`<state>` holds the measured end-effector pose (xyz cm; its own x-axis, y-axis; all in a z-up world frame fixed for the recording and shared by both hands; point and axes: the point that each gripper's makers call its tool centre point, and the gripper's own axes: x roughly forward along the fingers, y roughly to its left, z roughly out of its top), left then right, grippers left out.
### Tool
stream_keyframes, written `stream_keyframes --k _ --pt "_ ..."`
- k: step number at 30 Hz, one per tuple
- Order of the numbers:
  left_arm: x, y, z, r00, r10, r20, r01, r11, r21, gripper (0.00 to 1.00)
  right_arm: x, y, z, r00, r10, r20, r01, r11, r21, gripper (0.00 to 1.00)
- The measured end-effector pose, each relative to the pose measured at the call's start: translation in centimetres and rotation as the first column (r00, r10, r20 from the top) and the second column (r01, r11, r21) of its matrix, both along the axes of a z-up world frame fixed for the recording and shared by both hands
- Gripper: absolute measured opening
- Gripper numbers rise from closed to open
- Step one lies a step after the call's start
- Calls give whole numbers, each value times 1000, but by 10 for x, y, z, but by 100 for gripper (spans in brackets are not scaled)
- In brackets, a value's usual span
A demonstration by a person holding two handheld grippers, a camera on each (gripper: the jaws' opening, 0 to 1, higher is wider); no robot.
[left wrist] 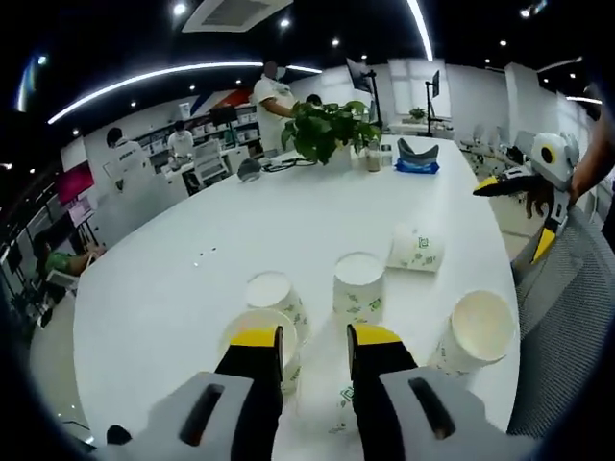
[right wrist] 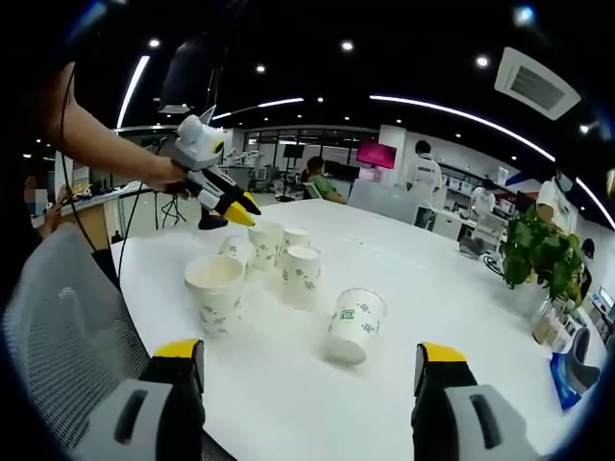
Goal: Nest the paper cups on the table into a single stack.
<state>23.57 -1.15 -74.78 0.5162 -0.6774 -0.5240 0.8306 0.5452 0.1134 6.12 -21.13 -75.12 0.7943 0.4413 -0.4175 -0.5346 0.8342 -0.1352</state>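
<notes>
- Two yellow-tipped jaws of the left tool at the bottom centre of the left gripper view, spread a little, pinching nothing, poised over the nearest cups.
- Right tool at the bottom of the right gripper view, jaws spread wide, nothing between them.
- Just above the left jaw tip in the left gripper view: an upright cup, mouth up, partly hidden by the jaw.
- Close behind it, a second cup, then a third cup a bit to the right, standing mouth up.
- Lower right of that view: a tilted cup, open mouth facing the camera, near the bench edge.
- Farther back, right of centre: a fallen cup lying on its side.
- Same group seen from the other side in the right gripper view, left of centre, with the lying cup nearest.
- Far end of the bench, upper centre: a potted plant and a blue pack.
- Grey mesh chair back at the right edge.
- Several people in the room behind.
</notes>
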Motion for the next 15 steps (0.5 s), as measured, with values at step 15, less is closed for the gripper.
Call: stream_keyframes --k 15 --pt "15 -5 -18 998 16 -53 -12 997 73 15 0 0 -1 1000 3 -7 -3 1000 4 92"
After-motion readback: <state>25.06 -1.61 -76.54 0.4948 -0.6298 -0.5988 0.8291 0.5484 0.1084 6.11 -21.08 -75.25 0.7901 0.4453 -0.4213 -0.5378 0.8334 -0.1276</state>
